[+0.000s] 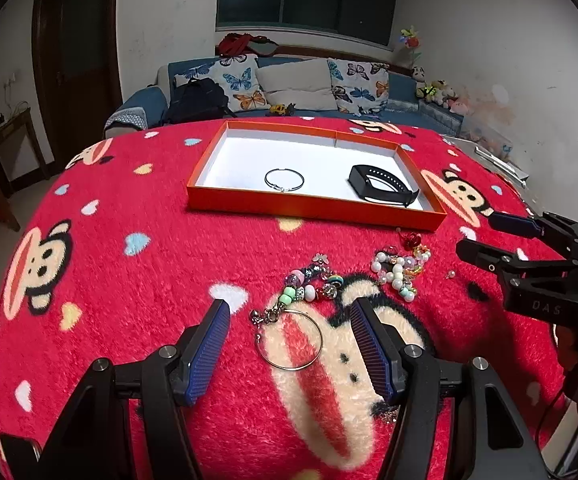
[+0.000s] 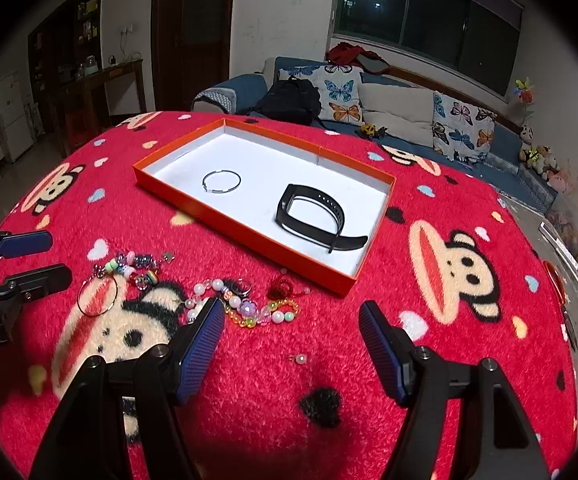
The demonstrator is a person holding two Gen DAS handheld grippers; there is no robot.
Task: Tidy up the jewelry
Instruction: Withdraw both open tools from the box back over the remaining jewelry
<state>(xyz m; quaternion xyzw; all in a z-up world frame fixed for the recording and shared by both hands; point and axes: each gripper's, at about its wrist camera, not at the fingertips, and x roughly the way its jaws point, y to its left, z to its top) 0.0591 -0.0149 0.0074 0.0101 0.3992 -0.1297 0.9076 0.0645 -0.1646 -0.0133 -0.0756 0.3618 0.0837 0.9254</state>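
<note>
Left wrist view: left gripper [image 1: 289, 312] over red cartoon-monkey blanket [image 1: 129, 280], blue-padded fingers [image 1: 209, 352] set wide, nothing between the pads. Beaded charm bangle [image 1: 301, 304] lies on the blanket just ahead, its wire hoop between the fingertips, untouched. Pearl-and-flower bead bracelet [image 1: 399, 272] to its right. Orange tray [image 1: 313, 204] beyond holds a thin silver bangle [image 1: 284, 180] and a black wristband [image 1: 385, 186]. Right gripper [image 1: 485, 236] enters at right; body reads "DAS".

Right wrist view: right gripper [image 2: 291, 320] spread wide, empty. Bead bracelet [image 2: 245, 304] just ahead of the left fingertip; a small pearl stud [image 2: 299, 358] lies between the fingers. Left gripper [image 2: 37, 256] at left edge, label partly legible: "bot.AI". Tray [image 2: 249, 236] farther back.
</note>
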